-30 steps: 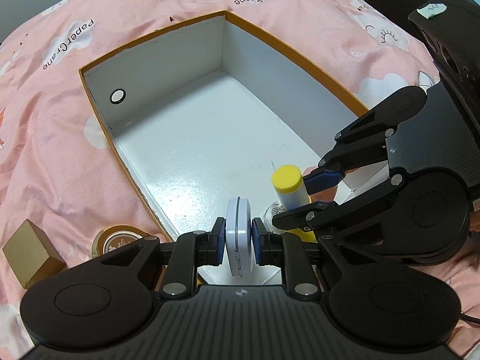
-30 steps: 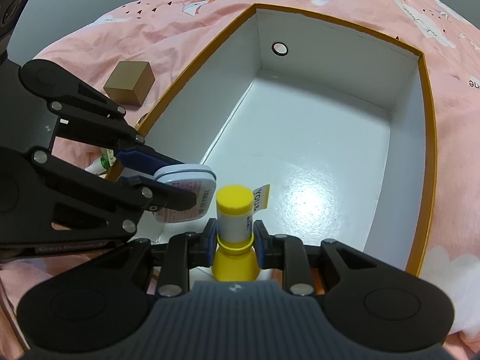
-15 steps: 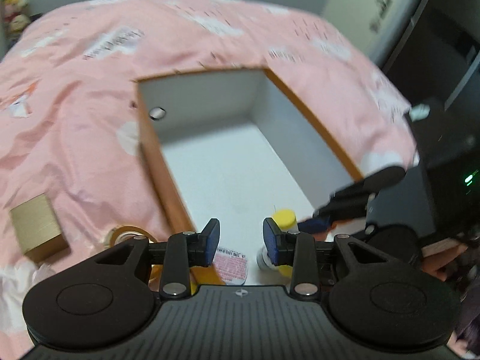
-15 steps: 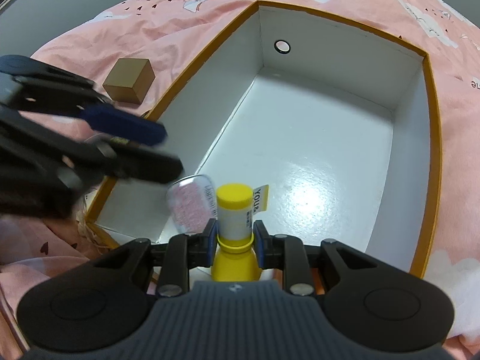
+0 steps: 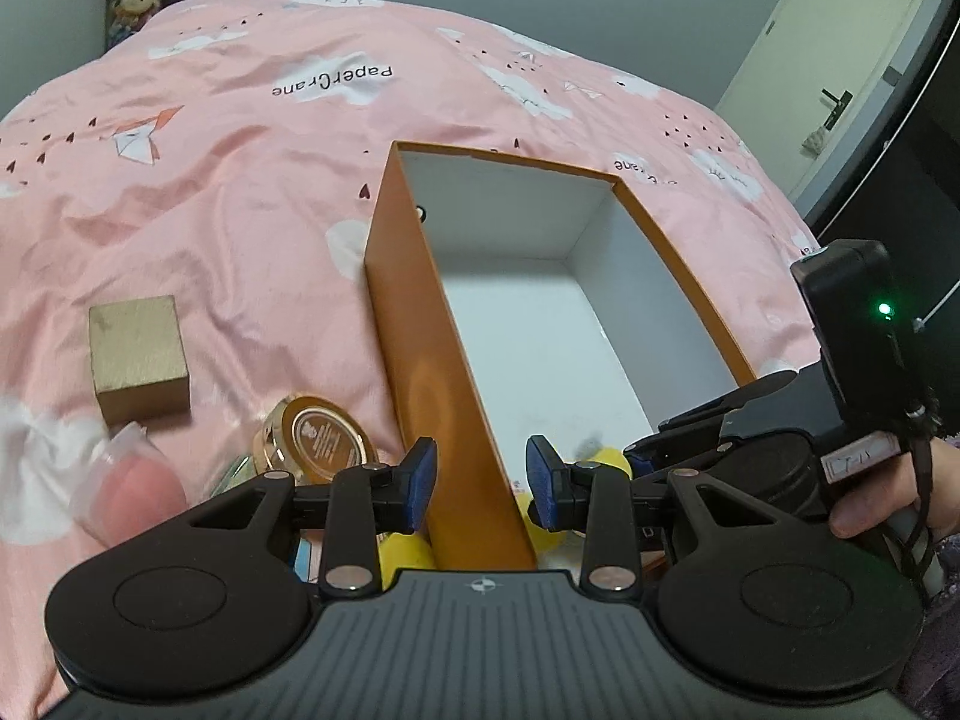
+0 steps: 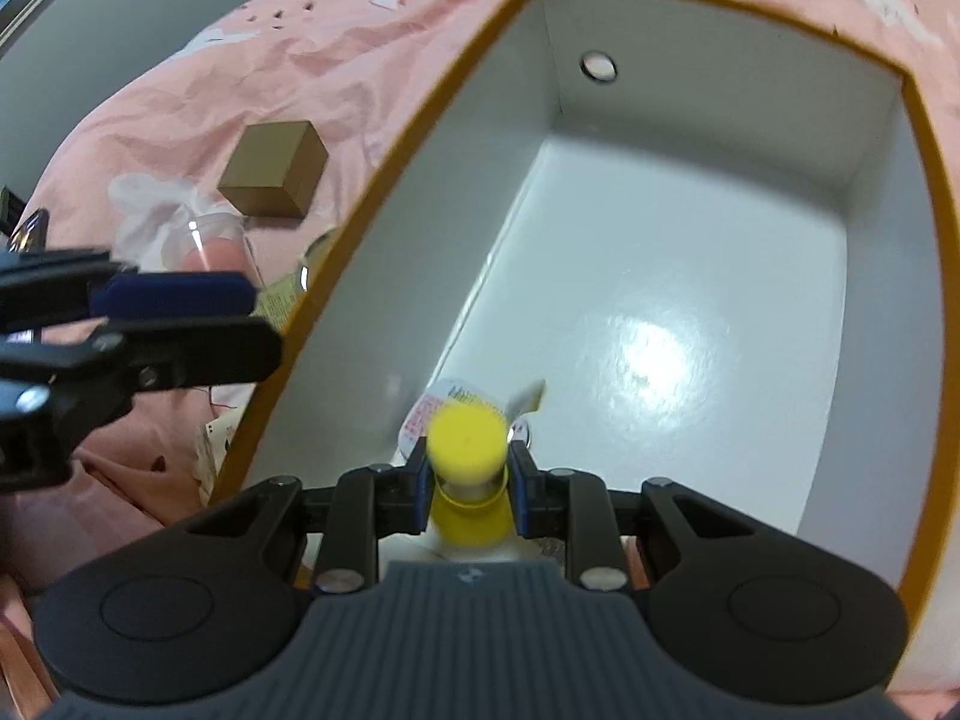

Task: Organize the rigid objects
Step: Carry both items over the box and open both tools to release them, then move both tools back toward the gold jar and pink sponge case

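Note:
An orange box with a white inside (image 5: pixel 600 228) (image 6: pixel 870 240) lies open on a pink bed. My right gripper (image 6: pixel 468 486) is shut on a yellow-capped bottle (image 6: pixel 465 450) and holds it inside the box's near end. A round white container with a pink label (image 6: pixel 432 405) lies on the box floor just beyond the bottle. My left gripper (image 5: pixel 480 483) is open and empty, its fingers astride the box's left wall. It shows at the left of the right wrist view (image 6: pixel 180 300).
Left of the box on the pink bedding lie a brown cube box (image 5: pixel 138 354) (image 6: pixel 276 177), a gold-lidded jar (image 5: pixel 321 438), a clear plastic cup (image 5: pixel 129 480) and a yellow object (image 5: pixel 408 552). A door (image 5: pixel 828 60) stands at the far right.
My left gripper opened and dropped the round white container into the box, then drew back over the left wall. My right gripper moved the yellow bottle lower into the box.

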{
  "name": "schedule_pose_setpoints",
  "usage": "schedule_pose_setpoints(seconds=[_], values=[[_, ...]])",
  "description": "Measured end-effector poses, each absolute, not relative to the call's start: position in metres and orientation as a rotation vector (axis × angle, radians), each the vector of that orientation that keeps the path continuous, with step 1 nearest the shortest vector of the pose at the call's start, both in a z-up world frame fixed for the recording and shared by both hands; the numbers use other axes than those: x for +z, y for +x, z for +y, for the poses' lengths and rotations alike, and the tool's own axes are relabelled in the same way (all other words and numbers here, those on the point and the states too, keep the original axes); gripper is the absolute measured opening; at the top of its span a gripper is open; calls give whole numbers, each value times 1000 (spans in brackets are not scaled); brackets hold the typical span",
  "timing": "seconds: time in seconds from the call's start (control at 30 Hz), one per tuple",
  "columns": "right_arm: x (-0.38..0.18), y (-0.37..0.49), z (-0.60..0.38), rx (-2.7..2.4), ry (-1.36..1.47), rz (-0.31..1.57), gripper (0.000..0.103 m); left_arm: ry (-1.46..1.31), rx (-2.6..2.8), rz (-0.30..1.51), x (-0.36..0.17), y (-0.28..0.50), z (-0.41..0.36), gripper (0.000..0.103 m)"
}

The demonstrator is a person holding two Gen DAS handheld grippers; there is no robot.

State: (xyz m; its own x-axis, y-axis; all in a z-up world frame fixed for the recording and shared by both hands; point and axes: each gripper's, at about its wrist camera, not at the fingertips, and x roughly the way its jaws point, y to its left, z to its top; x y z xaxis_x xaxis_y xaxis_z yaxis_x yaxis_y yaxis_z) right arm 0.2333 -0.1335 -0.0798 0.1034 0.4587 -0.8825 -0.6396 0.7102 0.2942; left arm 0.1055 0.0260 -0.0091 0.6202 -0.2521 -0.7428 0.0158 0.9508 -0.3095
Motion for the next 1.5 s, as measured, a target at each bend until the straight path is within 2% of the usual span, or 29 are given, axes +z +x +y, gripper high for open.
schedule_pose_setpoints(seconds=[0.2, 0.43, 0.53, 0.83, 1.23, 1.5], values=[[-79, 232, -135, 792, -159, 1249, 30, -303, -155, 893, -13, 102, 29, 40], [-65, 223, -134, 762, -170, 1185, 61, -308, -152, 886, -13, 99, 29, 41], [-60, 221, -134, 747, -177, 1157, 62, -314, -156, 882, -13, 97, 29, 41], [-35, 206, -140, 648, -174, 1010, 77, -319, -137, 861, -7, 92, 32, 41], [-12, 169, -117, 685, -245, 818, 76, -318, -66, 839, 0, 70, 54, 41], [-12, 161, -84, 794, -390, 775, 76, -287, 12, 921, -12, 61, 72, 41]])
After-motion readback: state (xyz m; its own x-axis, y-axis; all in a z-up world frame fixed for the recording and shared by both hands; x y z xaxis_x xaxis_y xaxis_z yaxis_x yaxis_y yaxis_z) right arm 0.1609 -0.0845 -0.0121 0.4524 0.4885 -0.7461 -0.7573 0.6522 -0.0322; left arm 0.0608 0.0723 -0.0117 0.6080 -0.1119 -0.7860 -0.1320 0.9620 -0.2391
